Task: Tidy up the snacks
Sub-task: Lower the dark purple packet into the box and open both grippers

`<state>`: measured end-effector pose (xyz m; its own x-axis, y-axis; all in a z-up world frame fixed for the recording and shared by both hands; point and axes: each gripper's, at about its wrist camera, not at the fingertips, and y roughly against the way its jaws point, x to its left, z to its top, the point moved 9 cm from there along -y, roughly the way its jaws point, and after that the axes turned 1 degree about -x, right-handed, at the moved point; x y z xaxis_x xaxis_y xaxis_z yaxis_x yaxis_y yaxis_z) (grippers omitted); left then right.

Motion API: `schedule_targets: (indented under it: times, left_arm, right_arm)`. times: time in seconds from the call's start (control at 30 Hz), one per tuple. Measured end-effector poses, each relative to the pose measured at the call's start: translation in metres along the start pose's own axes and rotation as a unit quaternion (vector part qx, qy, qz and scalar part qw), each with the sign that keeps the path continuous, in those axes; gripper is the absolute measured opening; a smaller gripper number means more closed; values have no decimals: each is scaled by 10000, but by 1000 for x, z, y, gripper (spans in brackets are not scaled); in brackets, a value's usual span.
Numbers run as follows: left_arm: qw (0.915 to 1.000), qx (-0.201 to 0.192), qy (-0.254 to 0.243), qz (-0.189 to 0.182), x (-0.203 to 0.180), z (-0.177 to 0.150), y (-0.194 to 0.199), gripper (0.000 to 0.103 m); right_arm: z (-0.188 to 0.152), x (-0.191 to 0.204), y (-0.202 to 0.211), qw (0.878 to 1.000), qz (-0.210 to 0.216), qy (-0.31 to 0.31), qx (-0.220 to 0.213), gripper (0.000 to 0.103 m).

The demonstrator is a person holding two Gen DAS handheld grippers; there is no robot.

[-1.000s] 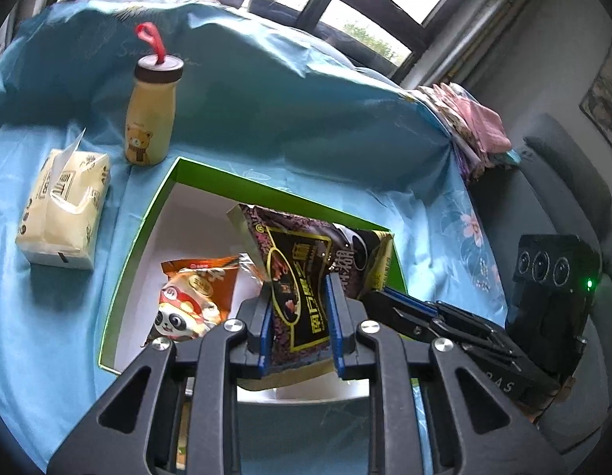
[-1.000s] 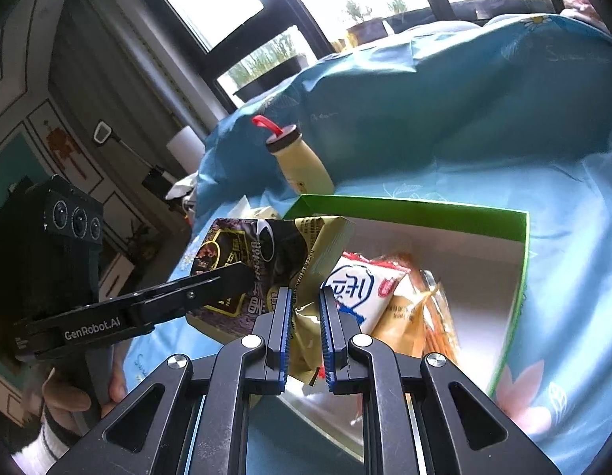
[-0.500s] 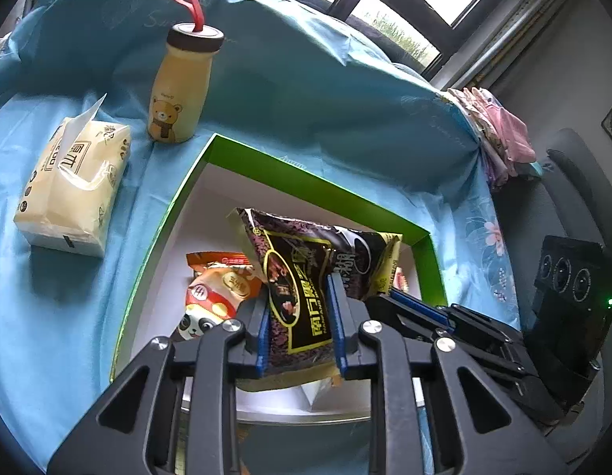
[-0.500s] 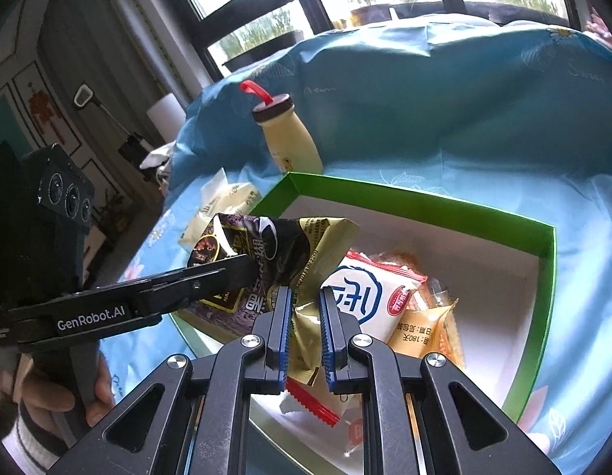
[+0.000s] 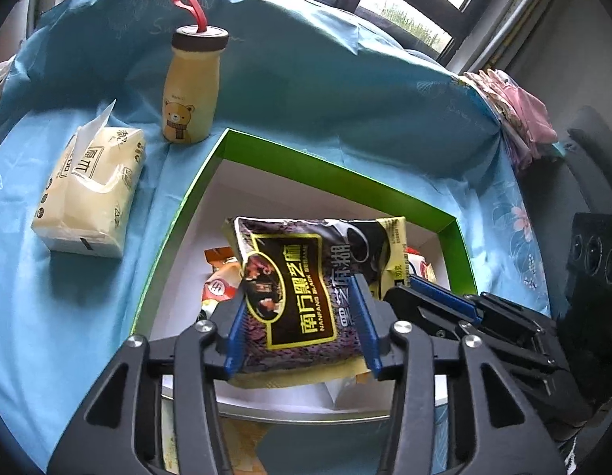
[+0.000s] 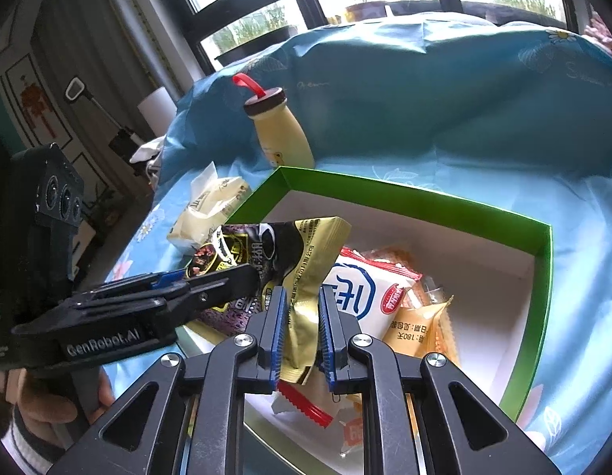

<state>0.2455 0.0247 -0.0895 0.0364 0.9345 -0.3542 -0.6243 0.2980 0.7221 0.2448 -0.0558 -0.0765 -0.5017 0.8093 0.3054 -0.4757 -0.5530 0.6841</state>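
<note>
Left wrist view: your left gripper (image 5: 300, 326) has just been opening; the black sesame packet (image 5: 306, 277) sits between its blue pads, which stand apart at medium width, over the green box (image 5: 179, 221). Whether the pads press on it, you cannot tell. Beyond the fingertips stands the bear bottle (image 5: 191, 99).

Right wrist view: your right gripper (image 6: 300, 332) pinches the packet's gold edge (image 6: 306, 297), jaws narrow. The white snack bag (image 6: 361, 289) lies just right of the fingers.
</note>
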Motion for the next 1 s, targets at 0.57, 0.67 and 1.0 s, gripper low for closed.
schedule_targets:
  times: [0.57, 0.67, 1.0]
  left_arm:
    - [9987, -104, -187, 470, 4, 0, 7, 73]
    - [9983, -152, -191, 538, 5, 1, 10, 79]
    - [9949, -430, -433, 809, 2, 1, 35, 88]
  right_arm:
    - [-5, 0, 9, 9997, -240, 95, 6, 25]
    - [-5, -3, 14, 9995, -297, 50, -36, 40]
    - [-14, -9, 45, 9982, -525, 34, -281, 55]
